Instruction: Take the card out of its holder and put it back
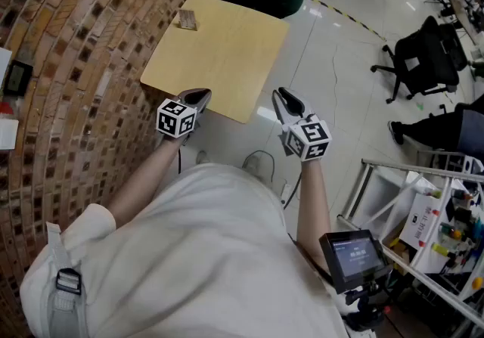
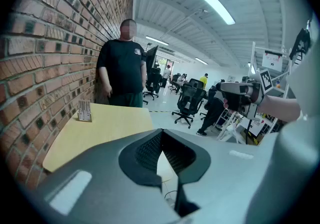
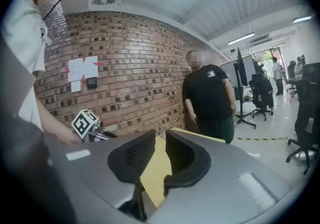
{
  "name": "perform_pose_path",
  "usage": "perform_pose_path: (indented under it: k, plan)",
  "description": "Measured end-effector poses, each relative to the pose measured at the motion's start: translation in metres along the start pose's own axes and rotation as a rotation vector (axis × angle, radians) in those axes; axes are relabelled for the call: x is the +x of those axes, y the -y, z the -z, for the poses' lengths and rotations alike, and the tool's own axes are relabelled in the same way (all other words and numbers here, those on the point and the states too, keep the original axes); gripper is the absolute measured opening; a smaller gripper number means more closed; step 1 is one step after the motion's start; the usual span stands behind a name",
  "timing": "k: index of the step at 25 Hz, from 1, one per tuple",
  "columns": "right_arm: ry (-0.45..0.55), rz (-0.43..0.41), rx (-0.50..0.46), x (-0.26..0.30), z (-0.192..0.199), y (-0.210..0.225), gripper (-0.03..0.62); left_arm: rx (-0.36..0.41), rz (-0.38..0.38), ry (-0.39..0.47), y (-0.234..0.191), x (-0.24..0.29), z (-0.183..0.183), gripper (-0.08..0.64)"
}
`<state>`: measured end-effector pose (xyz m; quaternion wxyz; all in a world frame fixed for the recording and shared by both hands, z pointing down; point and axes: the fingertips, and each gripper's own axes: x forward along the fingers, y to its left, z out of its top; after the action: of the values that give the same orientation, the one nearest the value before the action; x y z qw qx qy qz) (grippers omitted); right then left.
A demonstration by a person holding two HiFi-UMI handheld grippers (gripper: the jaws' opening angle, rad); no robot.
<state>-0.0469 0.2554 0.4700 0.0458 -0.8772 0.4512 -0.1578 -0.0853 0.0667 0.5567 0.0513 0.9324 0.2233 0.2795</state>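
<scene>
Grey left gripper [image 1: 201, 94] at table [image 1: 219, 49] edge (fingers [image 2: 146, 152] together), right gripper [image 1: 282, 94] alongside.

Card holder [image 1: 187, 20] upright, tbl [image 1: 227, 64] far corner.

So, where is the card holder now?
In the head view, the card holder stands at the far left corner of the table, beside the brick wall.

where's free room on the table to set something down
Almost all of the table is bare, from its near edge to the far right corner. Only the far left corner, by the brick wall, is taken, by the card holder.
</scene>
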Motion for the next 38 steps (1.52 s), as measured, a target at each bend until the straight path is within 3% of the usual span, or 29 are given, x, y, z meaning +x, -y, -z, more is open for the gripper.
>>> perform_pose_path:
  k: [8, 21, 38]
  plan:
    - [-0.009, 0.037, 0.080, -0.038, 0.026, 0.022, 0.058, -0.034, -0.045, -0.006, 0.008, -0.013, 0.015, 0.020]
    - [-0.004, -0.040, 0.057, -0.048, 0.030, 0.044, 0.058, -0.094, -0.165, 0.059, 0.017, -0.022, 0.022, 0.020]
    - [0.002, -0.089, 0.088, -0.055, 0.042, 0.054, 0.058, -0.105, -0.224, 0.054, 0.035, -0.026, 0.027, 0.020]
